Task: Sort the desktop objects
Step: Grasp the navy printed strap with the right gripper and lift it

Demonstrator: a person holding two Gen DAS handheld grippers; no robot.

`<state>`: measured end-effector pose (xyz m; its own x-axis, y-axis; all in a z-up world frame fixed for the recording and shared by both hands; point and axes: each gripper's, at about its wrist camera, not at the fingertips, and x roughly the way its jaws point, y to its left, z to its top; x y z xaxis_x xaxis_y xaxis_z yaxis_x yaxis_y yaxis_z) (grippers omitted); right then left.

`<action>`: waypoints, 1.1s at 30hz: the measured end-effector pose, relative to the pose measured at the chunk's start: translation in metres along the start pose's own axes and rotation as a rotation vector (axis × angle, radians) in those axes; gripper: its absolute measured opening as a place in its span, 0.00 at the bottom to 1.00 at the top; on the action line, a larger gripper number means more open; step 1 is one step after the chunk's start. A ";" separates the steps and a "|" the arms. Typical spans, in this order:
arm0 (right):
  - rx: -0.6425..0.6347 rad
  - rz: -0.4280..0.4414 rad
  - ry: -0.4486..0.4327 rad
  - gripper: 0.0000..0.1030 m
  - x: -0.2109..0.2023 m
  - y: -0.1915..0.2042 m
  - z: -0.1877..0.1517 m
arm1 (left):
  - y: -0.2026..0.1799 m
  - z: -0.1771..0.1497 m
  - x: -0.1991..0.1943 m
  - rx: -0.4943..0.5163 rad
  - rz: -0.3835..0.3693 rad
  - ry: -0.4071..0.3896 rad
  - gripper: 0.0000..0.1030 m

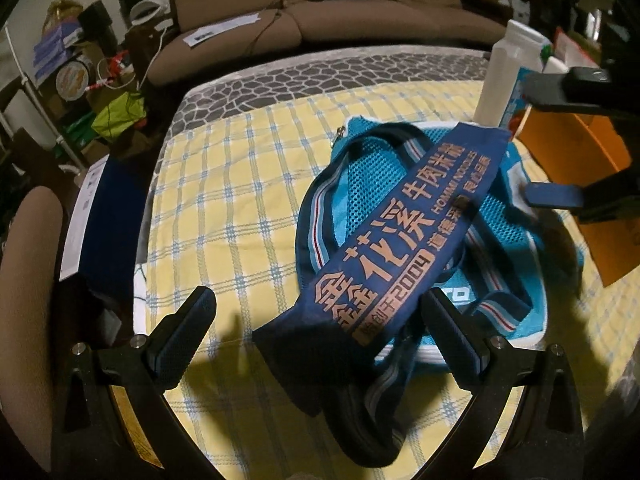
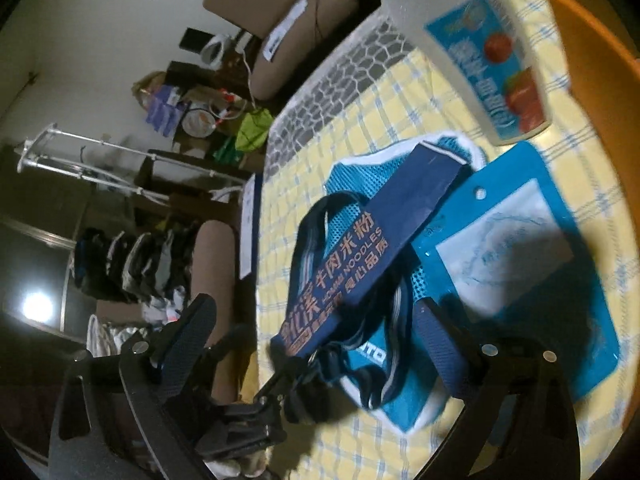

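Note:
A dark blue sleeve with orange lettering [image 1: 400, 232] [image 2: 360, 264] lies slantwise on a turquoise mesh bag with striped straps [image 1: 400, 184] [image 2: 348, 176]. My left gripper [image 1: 318, 304] is open, low over the cloth, with the sleeve's near end between its fingers and untouched. My right gripper [image 2: 316, 312] [image 1: 532, 146] is open too, hovering over the bag's right side with nothing held. A flat turquoise pouch with a white window [image 2: 520, 260] lies beside the bag. A white bottle with a blue label [image 1: 500, 76] [image 2: 472, 52] stands behind them.
The table wears a yellow checked cloth [image 1: 240, 200] [image 2: 288, 240]. An orange box [image 1: 592, 184] [image 2: 592, 60] sits at the right. A dark blue box with a white sheet [image 1: 112, 220] lies at the left edge. A brown sofa [image 1: 320, 12] is beyond the table.

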<state>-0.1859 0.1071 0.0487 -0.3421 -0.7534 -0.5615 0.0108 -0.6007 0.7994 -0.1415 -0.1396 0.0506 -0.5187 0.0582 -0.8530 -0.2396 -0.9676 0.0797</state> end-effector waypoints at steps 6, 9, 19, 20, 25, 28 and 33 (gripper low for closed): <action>0.001 -0.015 0.024 0.96 0.027 -0.003 0.010 | 0.004 0.003 0.004 -0.012 -0.033 0.006 1.00; 0.001 -0.048 0.026 0.89 0.037 -0.004 0.015 | 0.003 0.005 0.005 -0.012 -0.049 0.003 1.00; 0.059 -0.089 0.029 0.63 0.047 -0.020 0.015 | -0.009 0.002 0.012 0.031 -0.119 0.028 1.00; 0.060 -0.091 0.029 0.60 0.046 -0.021 0.015 | -0.010 0.001 0.012 0.033 -0.126 0.033 1.00; 0.055 -0.075 0.023 0.44 0.045 -0.021 0.012 | -0.011 0.000 0.015 0.027 -0.105 0.036 0.73; 0.040 -0.072 0.032 0.34 0.047 -0.019 0.009 | -0.011 0.000 0.013 0.005 -0.134 0.033 0.59; 0.024 -0.036 0.018 0.20 0.044 -0.012 0.007 | -0.012 0.002 0.007 0.000 -0.172 0.022 0.38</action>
<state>-0.2074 0.0829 0.0154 -0.3253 -0.7363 -0.5934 -0.0233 -0.6211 0.7834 -0.1439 -0.1272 0.0447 -0.4518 0.2177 -0.8651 -0.3237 -0.9437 -0.0684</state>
